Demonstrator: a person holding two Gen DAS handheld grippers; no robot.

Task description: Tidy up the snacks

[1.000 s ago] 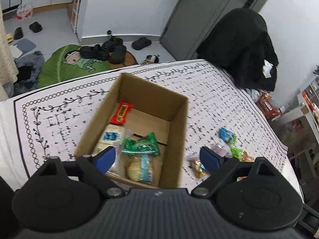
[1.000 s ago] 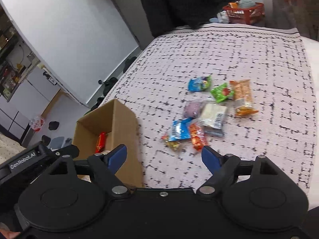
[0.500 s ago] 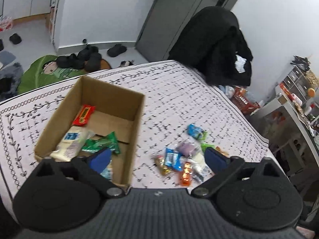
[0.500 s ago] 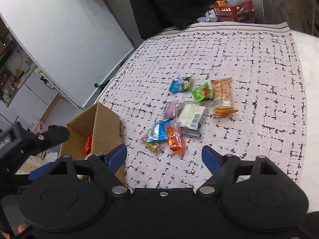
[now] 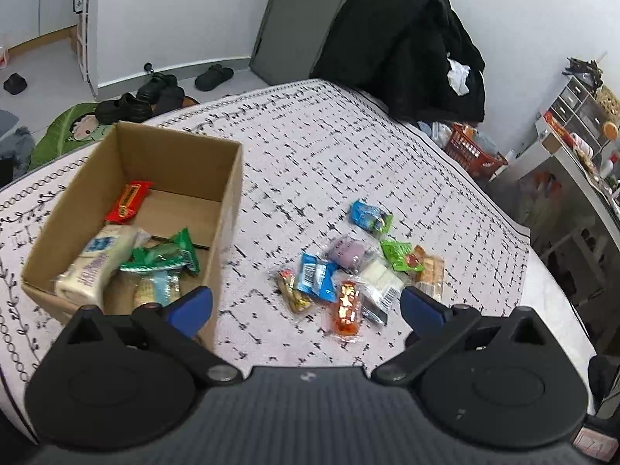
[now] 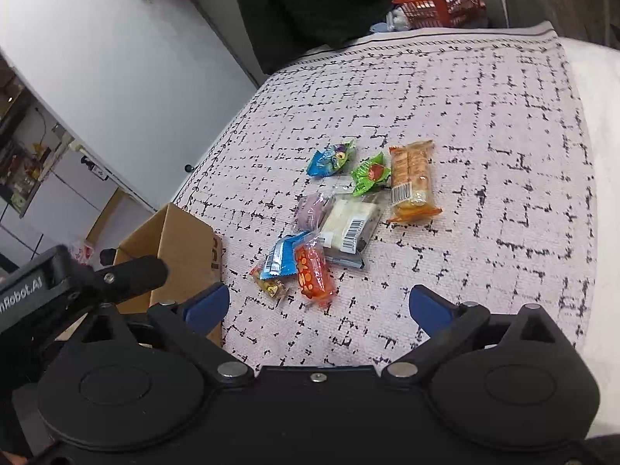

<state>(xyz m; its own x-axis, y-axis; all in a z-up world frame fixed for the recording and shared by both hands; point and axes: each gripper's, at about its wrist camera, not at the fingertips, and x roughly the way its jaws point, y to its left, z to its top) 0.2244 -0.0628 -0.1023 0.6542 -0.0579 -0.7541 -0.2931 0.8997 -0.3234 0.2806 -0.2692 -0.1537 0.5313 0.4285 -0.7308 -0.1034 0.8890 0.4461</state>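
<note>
Snacks (image 5: 348, 271) lie clustered mid-cloth (image 5: 348, 147), right of the box (image 5: 228, 193). Your left gripper (image 5: 306, 302) has swung from over the box toward them, so another pick looks due. Both it and the right gripper (image 6: 317, 302) gape wide, empty. 5 packets already sit boxed.

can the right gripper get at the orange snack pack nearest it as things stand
Probably yes. The right gripper is open and empty, and the orange snack pack lies on top at the pile's near edge, nothing between them. The cardboard box stands off to the left.
</note>
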